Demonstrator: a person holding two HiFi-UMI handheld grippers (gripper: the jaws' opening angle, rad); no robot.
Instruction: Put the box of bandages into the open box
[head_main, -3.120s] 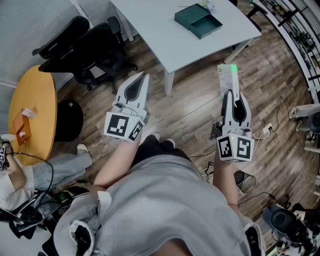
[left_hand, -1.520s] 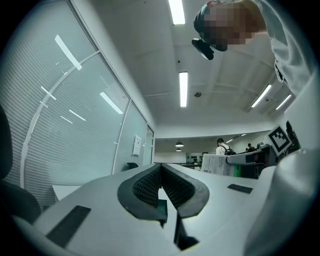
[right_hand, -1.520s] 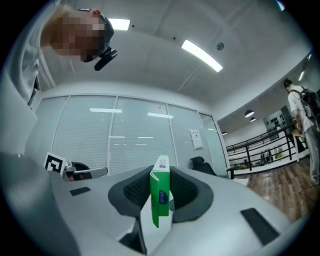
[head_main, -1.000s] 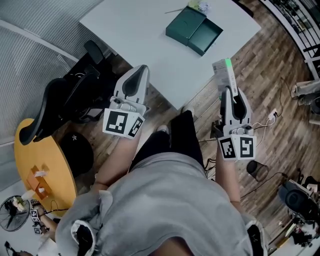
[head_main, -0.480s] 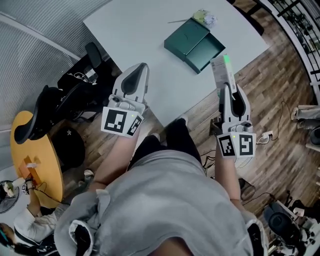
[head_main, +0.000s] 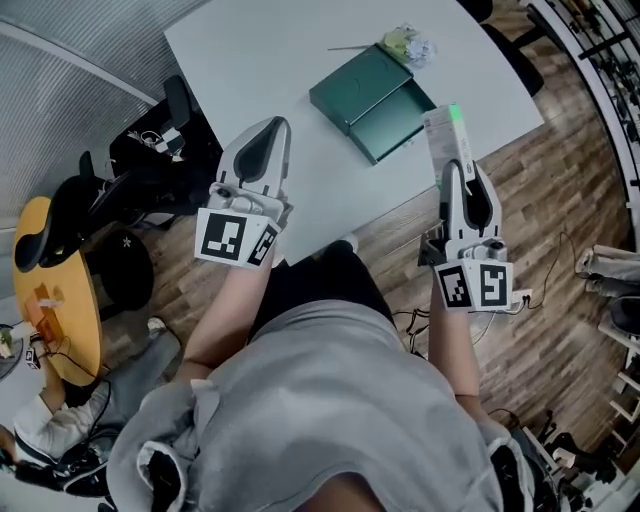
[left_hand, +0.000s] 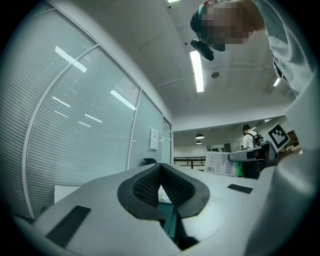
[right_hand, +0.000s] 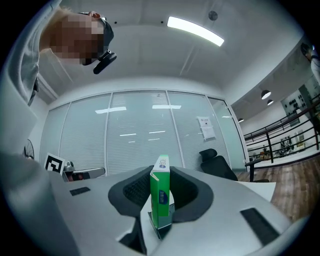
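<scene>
Wooden floor lies under the grips of both tongs, and the white worktop (head_main: 250, 60) begins just ahead of their tips. The right tongs (head_main: 452, 172) are clenched on the bandage box (head_main: 444, 135), which stands on its narrow edge between the pads and sticks out past them, so only its lower end is gripped. The left tongs (head_main: 266, 135) are pressed together with nothing between them, and their tips are over the worktop's near part.

The open box (head_main: 372, 92) lies ahead of the right tongs and a little to their left, between the lines of the two tongs. Its hollow half seems to be the one nearer the right tongs, with the lid half beyond it. A crumpled wrapper (head_main: 405, 42) sits just past its far corner.

The step in hand looks like the carry to the open box. To do it well:
- Keep the squeeze steady, since the bandage box could pivot in so short a grip.
- Bring it over the hollow half rather than the lid.
- Turn it flat and lower it inside the rim before letting go.
- The left tongs could steady the open box's near left edge if it slides.
</scene>
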